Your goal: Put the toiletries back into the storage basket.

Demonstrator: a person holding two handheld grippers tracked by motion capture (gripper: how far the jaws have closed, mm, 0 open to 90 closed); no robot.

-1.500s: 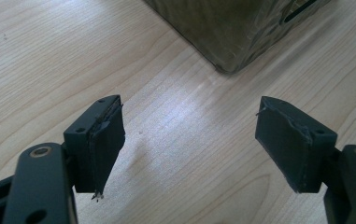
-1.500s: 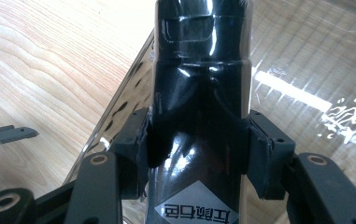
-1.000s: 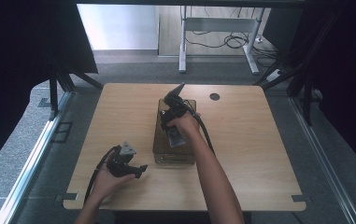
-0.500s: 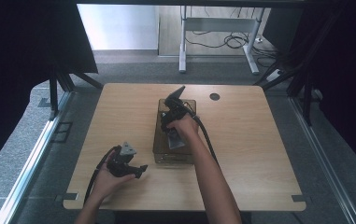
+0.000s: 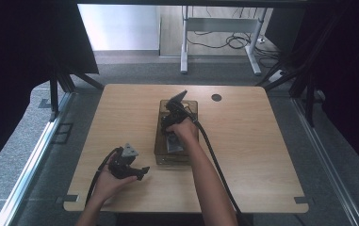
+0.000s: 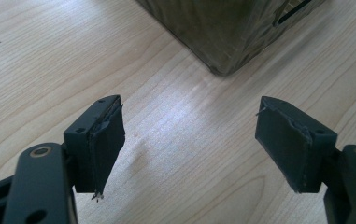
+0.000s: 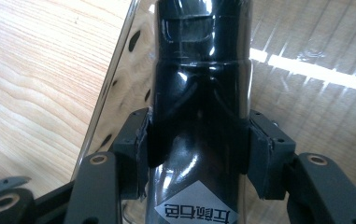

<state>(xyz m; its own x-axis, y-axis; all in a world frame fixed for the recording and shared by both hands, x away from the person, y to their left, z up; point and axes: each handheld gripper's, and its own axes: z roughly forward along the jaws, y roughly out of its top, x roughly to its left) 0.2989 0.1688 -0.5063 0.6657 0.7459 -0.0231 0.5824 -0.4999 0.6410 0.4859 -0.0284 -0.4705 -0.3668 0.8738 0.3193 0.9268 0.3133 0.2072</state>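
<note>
Two grippers in use. The right gripper (image 7: 199, 154) is clamped on a glossy black bottle (image 7: 201, 93), its pads pressed against both sides of the body just above a white label (image 7: 199, 212); the bottle sits inside a clear smoky plastic box (image 5: 160, 141) at mid worktop (image 5: 262, 141). Against the frames from the last second, almost nothing has shifted: right hand (image 5: 182, 128) and gripper hold the same spot over the box, so I judge the grasp is settled and the bottle is either about to be lifted out or just being set down. Right forearm reaches forward from the near edge, gripper tilted downward into the box. The left gripper (image 6: 189, 140) rests low, jaws wide apart and empty, near the box's corner (image 6: 224, 70), unmoved.
</note>
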